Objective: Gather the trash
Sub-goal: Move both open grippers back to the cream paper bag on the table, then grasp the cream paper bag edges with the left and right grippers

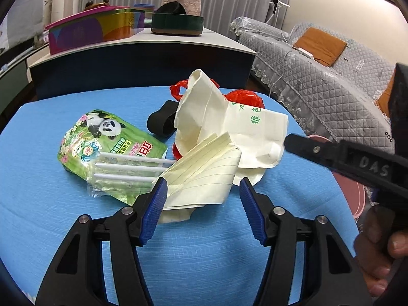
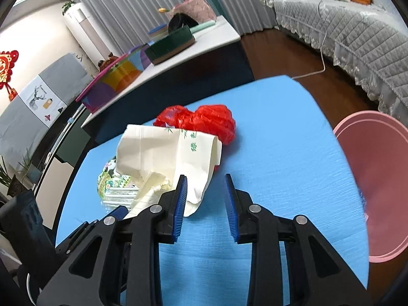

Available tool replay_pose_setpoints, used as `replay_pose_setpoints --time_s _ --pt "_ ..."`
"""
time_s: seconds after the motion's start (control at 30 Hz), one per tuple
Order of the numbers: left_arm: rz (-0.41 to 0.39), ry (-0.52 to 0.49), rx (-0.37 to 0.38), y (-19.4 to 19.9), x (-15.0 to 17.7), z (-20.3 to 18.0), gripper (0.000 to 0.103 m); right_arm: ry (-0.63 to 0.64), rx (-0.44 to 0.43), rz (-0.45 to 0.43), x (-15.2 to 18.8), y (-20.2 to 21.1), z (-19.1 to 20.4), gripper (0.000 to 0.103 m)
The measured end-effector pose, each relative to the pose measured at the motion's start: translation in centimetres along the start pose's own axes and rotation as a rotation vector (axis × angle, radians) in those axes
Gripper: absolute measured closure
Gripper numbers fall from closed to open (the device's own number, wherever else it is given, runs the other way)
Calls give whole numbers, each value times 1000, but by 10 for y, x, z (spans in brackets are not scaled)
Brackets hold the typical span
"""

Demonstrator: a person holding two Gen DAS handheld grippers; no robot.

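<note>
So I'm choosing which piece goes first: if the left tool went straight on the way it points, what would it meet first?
Probably the lined cream paper, which lies between the open left tool's tips; depth is unclear.

Both tools tilt downward: the left tool (image 1: 203, 181) gapes wide and empty; the right tool (image 2: 205, 178) stands narrower, also empty.

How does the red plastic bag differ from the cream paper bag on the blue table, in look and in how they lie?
The red plastic bag is shiny and bunched into a rounded lump; the cream paper bag is matt, creased and spread out, with green print.
The red bag lies at the far side of the pile, partly hidden; the cream bag lies on top of it, nearer both grippers.
Both rest on the blue table, held by no gripper.
</note>
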State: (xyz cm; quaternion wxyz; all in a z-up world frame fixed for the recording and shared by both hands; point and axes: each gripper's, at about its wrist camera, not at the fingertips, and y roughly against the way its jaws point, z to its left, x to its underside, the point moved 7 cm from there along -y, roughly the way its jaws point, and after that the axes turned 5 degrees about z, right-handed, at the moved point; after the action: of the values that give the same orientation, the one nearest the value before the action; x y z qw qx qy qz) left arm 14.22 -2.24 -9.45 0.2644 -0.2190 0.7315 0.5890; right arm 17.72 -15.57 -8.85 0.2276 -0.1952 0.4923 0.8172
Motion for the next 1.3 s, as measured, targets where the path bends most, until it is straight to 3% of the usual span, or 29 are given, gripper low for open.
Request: replay_pose_setpoints --time_s 0.23,0.4,0.6,0.87,1.3 --pt "14 26 7 -2 1 6 61 20 3 28 3 -11 5 73" --pt "11 41 10 0 0 8 74 38 8 38 5 -14 7 80" --pt "-4 46 4 6 -3 11 86 60 1 30 4 -11 12 97" --pt "-50 49 -12 19 -12 12 94 89 8 -40 -1 9 18 101" --pt "-119 59 -41 37 -20 17 95 134 45 -138 -4 49 20 101"
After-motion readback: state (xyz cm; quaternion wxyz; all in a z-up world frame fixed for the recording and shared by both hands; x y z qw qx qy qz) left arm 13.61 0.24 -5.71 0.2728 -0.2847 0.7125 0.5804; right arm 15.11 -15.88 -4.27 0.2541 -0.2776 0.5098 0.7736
